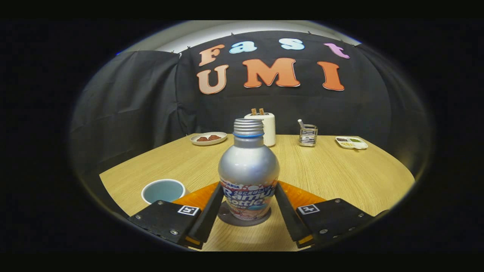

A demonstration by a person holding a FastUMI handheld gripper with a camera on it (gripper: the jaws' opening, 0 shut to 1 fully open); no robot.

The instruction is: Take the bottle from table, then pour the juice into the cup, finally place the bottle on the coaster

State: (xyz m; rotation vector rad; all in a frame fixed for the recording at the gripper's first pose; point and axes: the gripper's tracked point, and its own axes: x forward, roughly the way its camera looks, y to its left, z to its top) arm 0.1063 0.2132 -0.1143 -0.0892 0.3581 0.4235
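Bottle: one silver bottle stands upright on the wooden table, long axis vertical, threaded neck pointing straight up with no cap visible; a printed band wraps its lower body.
Coaster: one dark round coaster sits under the bottle's base, its rim peeking out at the front and sides.
Gripper: and here's the gripper, its two fingers flanking the bottle's lower body, both right against the label band, set narrow to the bottle's width; whether they press or just touch, I cannot tell.
Cup: one pale blue cup rests just beside the left finger, mouth up; whether there is liquid inside I cannot tell.
Plate: one white plate far back on the left, holding a couple of dark reddish pieces.
Toaster: one white toaster behind the bottle, two slices poking out the top.
Wire holder: one metal holder further right, with something white standing in it.
Divided tray: one white tray at the far right, compartments filled with small portions of food.
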